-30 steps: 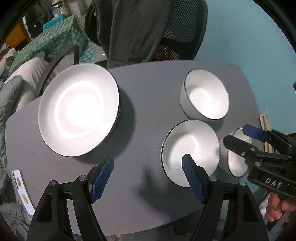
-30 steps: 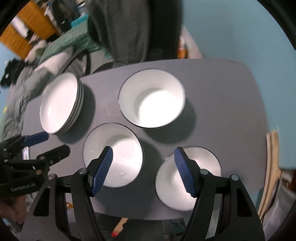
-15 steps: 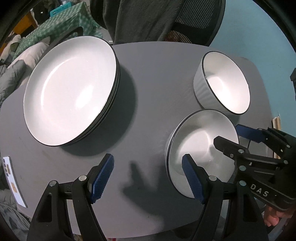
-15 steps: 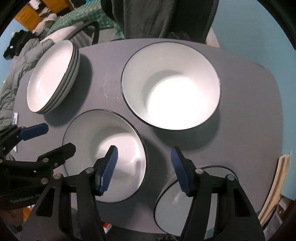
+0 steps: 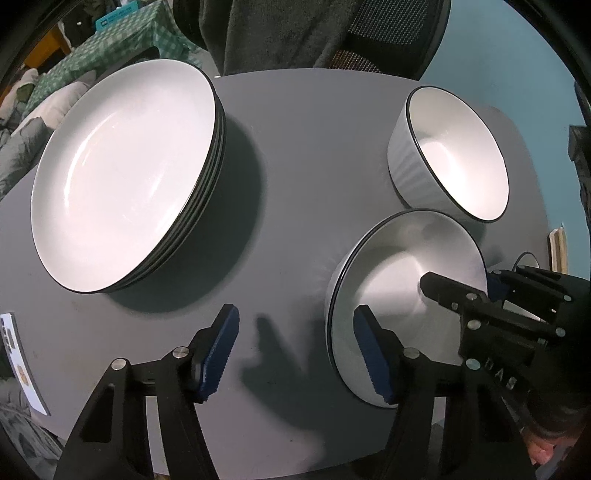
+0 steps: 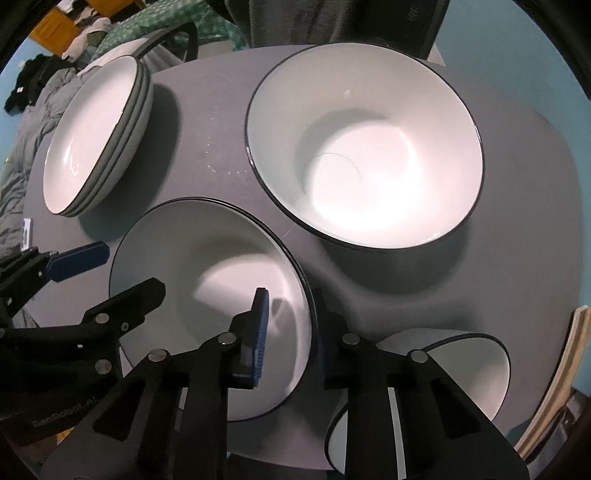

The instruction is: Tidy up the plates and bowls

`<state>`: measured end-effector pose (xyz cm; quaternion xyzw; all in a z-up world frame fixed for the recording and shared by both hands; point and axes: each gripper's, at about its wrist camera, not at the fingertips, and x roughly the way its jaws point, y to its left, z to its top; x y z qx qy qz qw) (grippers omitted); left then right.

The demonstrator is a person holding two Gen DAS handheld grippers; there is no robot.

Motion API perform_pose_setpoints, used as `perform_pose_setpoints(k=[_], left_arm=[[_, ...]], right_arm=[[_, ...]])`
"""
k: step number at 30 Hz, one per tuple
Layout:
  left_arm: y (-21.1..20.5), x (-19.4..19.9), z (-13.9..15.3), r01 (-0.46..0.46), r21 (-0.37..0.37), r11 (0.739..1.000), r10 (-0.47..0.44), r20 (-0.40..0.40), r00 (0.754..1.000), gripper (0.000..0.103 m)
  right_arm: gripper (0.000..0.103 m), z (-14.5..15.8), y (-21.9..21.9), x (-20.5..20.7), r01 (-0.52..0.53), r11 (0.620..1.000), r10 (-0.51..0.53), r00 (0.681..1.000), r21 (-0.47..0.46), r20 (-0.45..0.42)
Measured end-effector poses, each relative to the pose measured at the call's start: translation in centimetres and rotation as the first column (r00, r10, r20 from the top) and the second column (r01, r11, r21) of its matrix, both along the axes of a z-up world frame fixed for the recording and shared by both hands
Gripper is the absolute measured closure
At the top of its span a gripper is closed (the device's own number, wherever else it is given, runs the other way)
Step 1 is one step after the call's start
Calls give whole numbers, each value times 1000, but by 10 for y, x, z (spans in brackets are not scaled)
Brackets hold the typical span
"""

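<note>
Bowls and plates sit on a gray bench (image 5: 303, 155). The near bowl (image 6: 207, 295) is white with a thin dark rim and sits toward the front edge. The right hand-held gripper (image 6: 288, 332) reaches over its right rim. One blue pad is inside the bowl and the other finger is outside, with the rim between them. The fingers are close together, but I cannot tell if they pinch the rim yet.

The left hand-held gripper (image 5: 295, 343) is spread wide and holds nothing. It hangs low over the bench at the bowl's left side. Its right pad (image 5: 373, 354) is at the bowl's left rim, and its left pad is over bare bench.

Behind the near bowl, a bigger white bowl (image 6: 365, 147) stands apart from it. A third bowl (image 6: 465, 373) is at the front right, partly hidden by the right hand-held gripper. A stack of white plates (image 5: 125, 173) sits on the left side of the bench, well apart from the bowls. A dark chair (image 5: 373, 33) stands behind the bench.
</note>
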<state>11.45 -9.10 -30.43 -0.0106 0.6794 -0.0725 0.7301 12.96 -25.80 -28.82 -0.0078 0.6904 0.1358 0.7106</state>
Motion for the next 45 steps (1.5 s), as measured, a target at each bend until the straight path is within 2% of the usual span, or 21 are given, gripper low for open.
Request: perform_pose_setpoints(k=[4, 7, 12, 19, 26, 27, 32, 33, 41, 43, 45], left_arm=[[4, -2, -1, 9, 5, 1000, -9, -8, 1000, 38], [9, -4, -2, 10, 10, 1000, -10, -13, 1000, 38], [13, 0, -5, 5, 15, 1000, -5, -18, 1000, 41], [10, 3, -8, 10, 4, 1000, -10, -29, 1000, 48], [8, 3, -9, 9, -10, 1000, -10, -35, 999, 50], [7, 4, -10, 11, -9, 1000, -11, -39, 999, 52], [19, -4, -13, 8, -21, 1000, -10, -72, 997, 68], [21, -4, -15, 8, -30, 1000, -10, -84, 996, 71], [25, -3, -26, 1, -98, 995, -14, -134, 991, 85], [25, -1, -26, -5, -117, 993, -12, -139, 990, 91], [22, 1, -25, 6, -104, 995, -20, -136, 991, 91]], right_arm=[[90, 1, -8, 0, 37, 998, -35, 999, 60, -37], [90, 4, -6, -6, 21, 999, -20, 999, 50, -31], [90, 5, -8, -18, 36, 996, -32, 998, 87, -44], [90, 0, -21, -7, 65, 995, -60, 996, 81, -64], [90, -2, -8, -9, 75, 995, -70, 994, 62, -85], [90, -5, 4, -2, 79, 995, -73, 993, 60, -89], [90, -4, 1, -1, 96, 994, -89, 991, 60, -103], [90, -6, 14, 9, 99, 993, -93, 990, 58, -102], [90, -7, 20, 17, 98, 994, -92, 991, 56, -97], [90, -7, 22, 16, 93, 994, -88, 992, 56, -90], [90, -7, 22, 15, 92, 994, -87, 993, 56, -86]])
